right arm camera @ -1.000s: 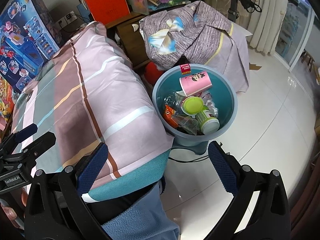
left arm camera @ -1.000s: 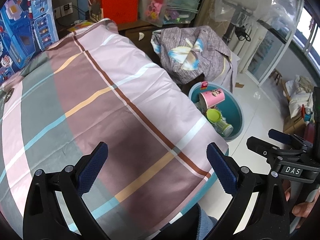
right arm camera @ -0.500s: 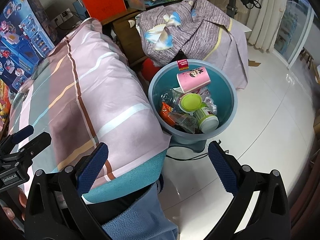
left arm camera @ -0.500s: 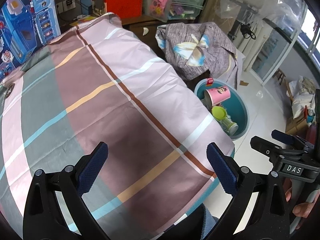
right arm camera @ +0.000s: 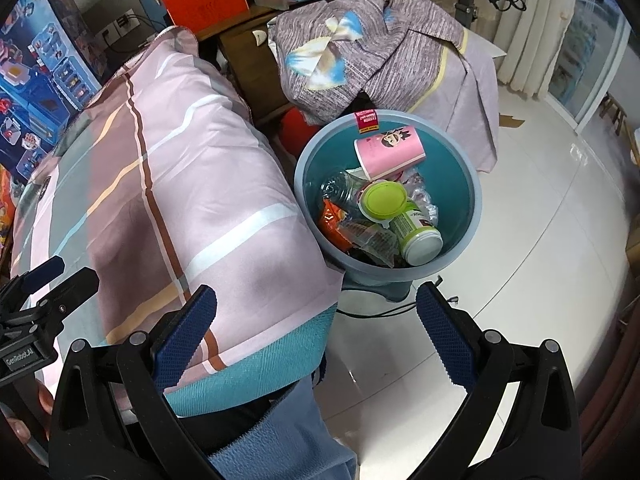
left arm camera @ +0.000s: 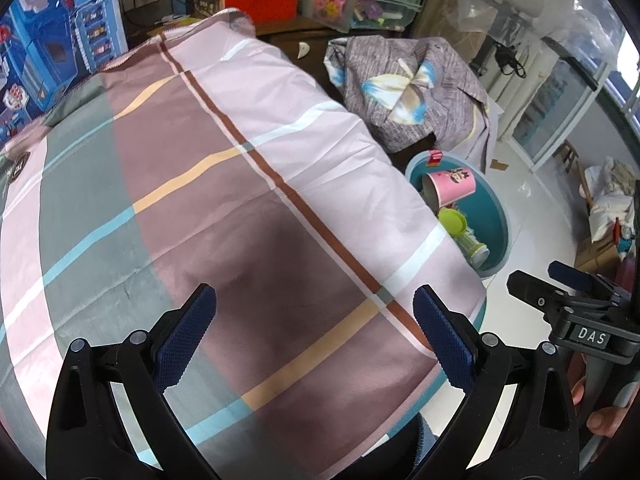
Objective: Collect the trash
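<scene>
My left gripper (left arm camera: pixel 314 322) hangs with its blue-padded jaws spread wide and nothing between them, above the striped pink, mauve and grey-green cloth (left arm camera: pixel 224 184) that fills the centre and left of its view. My right gripper (right arm camera: pixel 316 320) is likewise released and bare, its left pad over the teal hem of that same cloth, its right pad over the glossy white tiled floor (right arm camera: pixel 540 248).

The round teal plastic bin (right arm camera: pixel 472 184) stands on the floor just beside the cloth's edge, in the upper centre of the right wrist view and at mid right of the left wrist view (left arm camera: pixel 505 224). Inside it, the pink paper cup with a cartoon face (right arm camera: pixel 390 153) lies on its side near the far wall. Below it sit a lime-green round lid (right arm camera: pixel 383 199), a green-and-white can (right arm camera: pixel 420 238) tipped with its end toward me, a crumpled clear plastic bottle (right arm camera: pixel 340 190) and an orange snack wrapper (right arm camera: pixel 334 226) against the left wall. A small red label (right arm camera: pixel 367 121) hangs on the far rim.

Behind the bin, a purple-grey striped fabric with a blue and cream print (right arm camera: pixel 360 52) is draped over something I cannot see.
</scene>
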`<state>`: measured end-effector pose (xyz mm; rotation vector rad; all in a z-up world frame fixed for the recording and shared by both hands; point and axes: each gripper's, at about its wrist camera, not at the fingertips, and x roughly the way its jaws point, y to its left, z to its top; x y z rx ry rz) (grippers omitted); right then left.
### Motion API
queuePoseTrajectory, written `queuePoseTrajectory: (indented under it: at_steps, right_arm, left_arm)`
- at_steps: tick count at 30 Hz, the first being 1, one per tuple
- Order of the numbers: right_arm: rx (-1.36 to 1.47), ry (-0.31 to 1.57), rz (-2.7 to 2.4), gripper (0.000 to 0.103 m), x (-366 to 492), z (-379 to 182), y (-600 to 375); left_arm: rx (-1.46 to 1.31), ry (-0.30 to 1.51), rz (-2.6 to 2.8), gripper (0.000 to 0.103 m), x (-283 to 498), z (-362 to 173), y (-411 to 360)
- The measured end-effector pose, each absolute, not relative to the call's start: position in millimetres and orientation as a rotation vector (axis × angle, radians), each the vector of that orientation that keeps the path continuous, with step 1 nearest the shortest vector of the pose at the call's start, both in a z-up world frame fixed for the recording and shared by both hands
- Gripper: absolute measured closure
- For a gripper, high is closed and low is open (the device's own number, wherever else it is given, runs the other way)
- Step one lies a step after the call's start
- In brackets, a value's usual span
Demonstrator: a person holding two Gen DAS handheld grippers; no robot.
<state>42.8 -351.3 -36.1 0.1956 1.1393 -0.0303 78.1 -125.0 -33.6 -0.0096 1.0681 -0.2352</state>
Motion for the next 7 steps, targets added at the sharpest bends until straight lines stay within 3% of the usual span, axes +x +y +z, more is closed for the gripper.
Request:
queuePoseTrajectory:
  at_steps: [7]
  right_arm:
    - [0.191,1.145,-0.038,0.007,44.0,-39.3,-349.9]
  left_arm:
    - [-0.022,1.083,-0.233,0.004,80.2,-41.1,-121.4]
